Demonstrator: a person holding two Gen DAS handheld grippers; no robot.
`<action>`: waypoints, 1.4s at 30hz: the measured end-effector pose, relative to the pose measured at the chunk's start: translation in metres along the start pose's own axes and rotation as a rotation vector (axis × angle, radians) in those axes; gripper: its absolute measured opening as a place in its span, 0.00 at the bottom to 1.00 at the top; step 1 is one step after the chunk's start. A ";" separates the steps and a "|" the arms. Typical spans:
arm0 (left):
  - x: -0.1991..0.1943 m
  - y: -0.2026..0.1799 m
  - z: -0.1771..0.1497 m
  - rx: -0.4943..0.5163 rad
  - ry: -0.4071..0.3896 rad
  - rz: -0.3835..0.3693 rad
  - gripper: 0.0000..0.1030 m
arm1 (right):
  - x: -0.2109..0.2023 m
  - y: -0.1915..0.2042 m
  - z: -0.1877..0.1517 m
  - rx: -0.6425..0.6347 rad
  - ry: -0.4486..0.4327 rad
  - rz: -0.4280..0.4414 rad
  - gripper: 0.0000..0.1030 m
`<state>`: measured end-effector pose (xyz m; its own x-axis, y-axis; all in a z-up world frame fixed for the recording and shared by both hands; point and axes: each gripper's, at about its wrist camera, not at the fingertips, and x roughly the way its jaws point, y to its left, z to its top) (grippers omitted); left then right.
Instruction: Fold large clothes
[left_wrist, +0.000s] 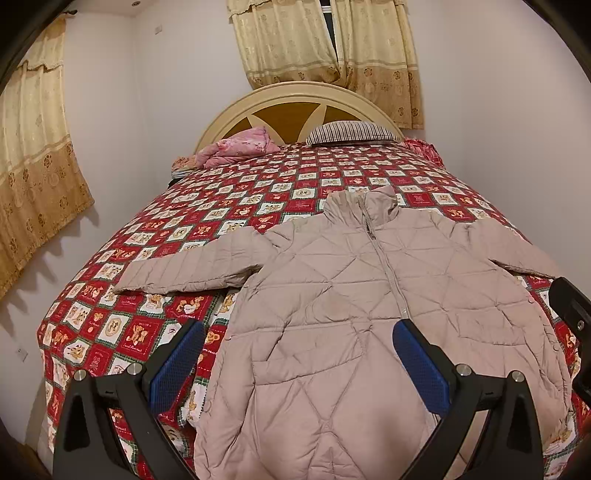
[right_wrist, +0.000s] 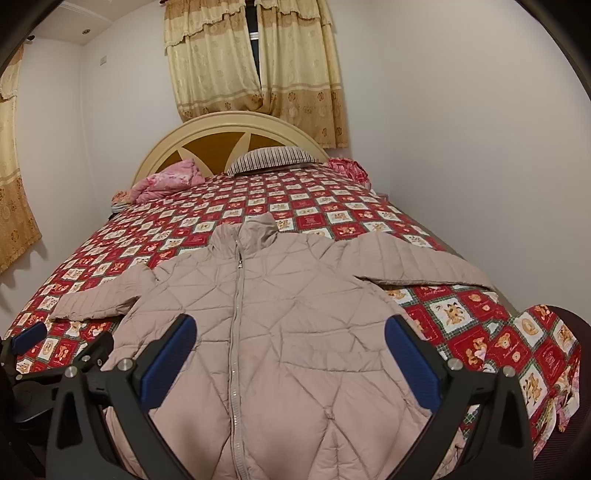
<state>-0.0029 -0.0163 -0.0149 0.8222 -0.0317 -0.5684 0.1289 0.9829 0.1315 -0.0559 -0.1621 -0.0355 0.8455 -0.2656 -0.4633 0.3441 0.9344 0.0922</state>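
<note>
I'm holding the left gripper and right gripper spread apart, gripping nothing, hovering over the near hem of the beige quilted jacket. It's lying zipped, sleeves outstretched, on the red patchwork bedspread. A striped pillow and pink bundle are lying far back.
</note>
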 end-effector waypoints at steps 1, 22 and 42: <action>0.000 -0.001 0.000 -0.002 0.001 0.001 0.99 | 0.000 0.001 0.000 -0.001 0.000 -0.001 1.00; -0.001 0.006 0.002 -0.015 0.015 -0.013 0.99 | 0.001 0.003 0.000 0.003 0.002 -0.006 1.00; 0.001 0.006 0.000 -0.006 0.031 -0.026 0.99 | 0.002 0.002 0.000 0.008 0.006 -0.008 1.00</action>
<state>-0.0010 -0.0103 -0.0145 0.8010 -0.0513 -0.5964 0.1460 0.9830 0.1115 -0.0536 -0.1607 -0.0358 0.8400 -0.2718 -0.4695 0.3542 0.9303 0.0952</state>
